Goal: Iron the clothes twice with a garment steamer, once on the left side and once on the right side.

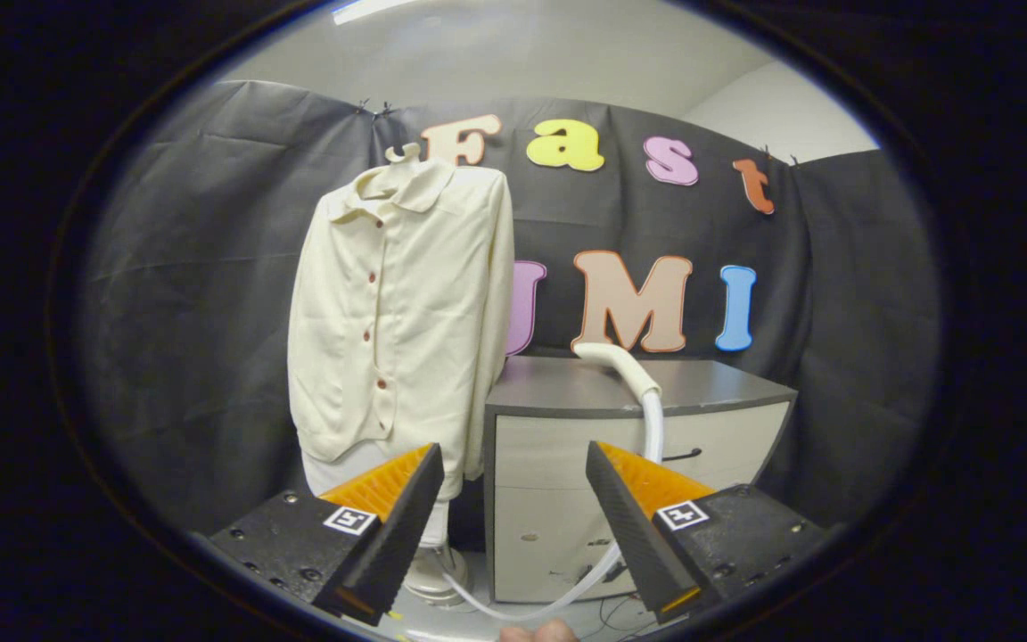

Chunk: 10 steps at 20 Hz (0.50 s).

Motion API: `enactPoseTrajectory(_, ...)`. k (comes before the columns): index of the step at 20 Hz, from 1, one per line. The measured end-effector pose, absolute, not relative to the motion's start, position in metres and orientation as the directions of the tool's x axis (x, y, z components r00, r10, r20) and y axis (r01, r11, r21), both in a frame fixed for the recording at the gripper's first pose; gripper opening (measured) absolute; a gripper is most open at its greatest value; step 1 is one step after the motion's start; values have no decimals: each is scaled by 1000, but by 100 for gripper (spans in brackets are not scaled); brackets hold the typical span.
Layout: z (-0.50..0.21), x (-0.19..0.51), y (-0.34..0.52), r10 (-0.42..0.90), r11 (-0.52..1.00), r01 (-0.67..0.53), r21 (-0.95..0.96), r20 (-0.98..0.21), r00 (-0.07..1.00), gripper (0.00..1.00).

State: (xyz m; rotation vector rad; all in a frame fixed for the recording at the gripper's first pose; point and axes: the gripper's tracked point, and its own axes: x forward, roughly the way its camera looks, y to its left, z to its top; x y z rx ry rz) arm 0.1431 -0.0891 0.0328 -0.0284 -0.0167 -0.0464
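Steamer head point(613, 357) lies on cabinet point(567, 392) beyond the open, empty gripper point(513, 464).

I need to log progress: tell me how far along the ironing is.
Nothing looks done yet. The gripper is open and holds nothing; the steamer head lies on the grey cabinet, its hose hanging down the front. The cream shirt hangs beyond the fingers. Left: grasp the steamer, then steam both sides.

Gripper view, low, facing the booth wall, fingers point(585, 473) foremost, shirt point(402, 321) well beyond
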Motion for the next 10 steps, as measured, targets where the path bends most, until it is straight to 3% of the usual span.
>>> enactPoseTrajectory(10,34,239,-157,-31,998,32,-51,8,999,98)
